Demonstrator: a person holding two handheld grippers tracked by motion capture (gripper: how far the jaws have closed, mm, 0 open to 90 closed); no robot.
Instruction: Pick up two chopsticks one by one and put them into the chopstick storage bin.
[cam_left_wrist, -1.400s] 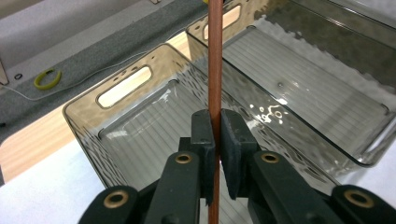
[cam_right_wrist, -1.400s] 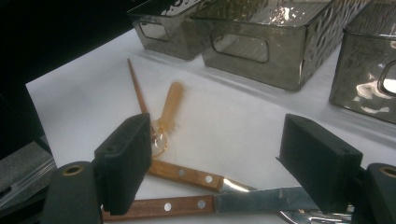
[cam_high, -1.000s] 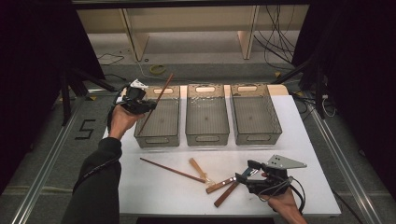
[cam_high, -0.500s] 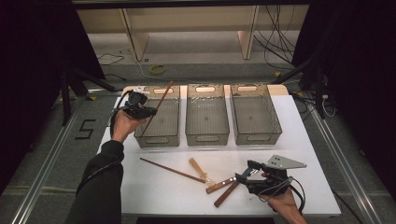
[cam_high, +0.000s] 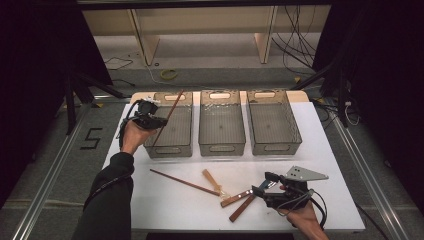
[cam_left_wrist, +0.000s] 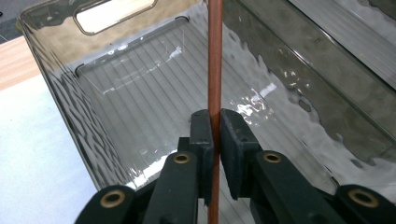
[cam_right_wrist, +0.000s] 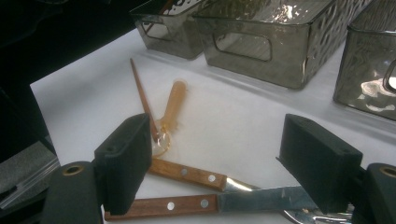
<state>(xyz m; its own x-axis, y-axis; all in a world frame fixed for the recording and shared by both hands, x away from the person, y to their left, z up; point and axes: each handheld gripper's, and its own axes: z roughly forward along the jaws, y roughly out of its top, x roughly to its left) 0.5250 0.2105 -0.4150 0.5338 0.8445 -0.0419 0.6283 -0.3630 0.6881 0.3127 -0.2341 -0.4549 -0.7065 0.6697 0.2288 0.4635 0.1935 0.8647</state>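
My left gripper (cam_high: 155, 121) is shut on a reddish-brown chopstick (cam_high: 167, 117) above the left grey bin (cam_high: 170, 150). In the left gripper view the pads (cam_left_wrist: 201, 133) clamp the chopstick (cam_left_wrist: 215, 60), which slants down into the empty bin (cam_left_wrist: 56, 93). My right gripper (cam_high: 261, 183) is open low over the table, near the front right. Between its jaws (cam_right_wrist: 217, 149) lie two wood-handled knives (cam_right_wrist: 187, 173) (cam_right_wrist: 163, 206), and neither pad touches them. A second chopstick (cam_high: 182, 181) and a pale wooden-handled utensil (cam_high: 212, 180) lie on the white table to the left of the knives (cam_high: 236, 199).
Two more grey bins, the middle one (cam_high: 222, 148) and the right one (cam_high: 275, 147), stand in a row with the left bin at the back of the table. Dark floor and metal rails surround the table.
My left hand has come down a little, and the chopstick's far end has dropped lower over the left bin. The right gripper has stayed still.
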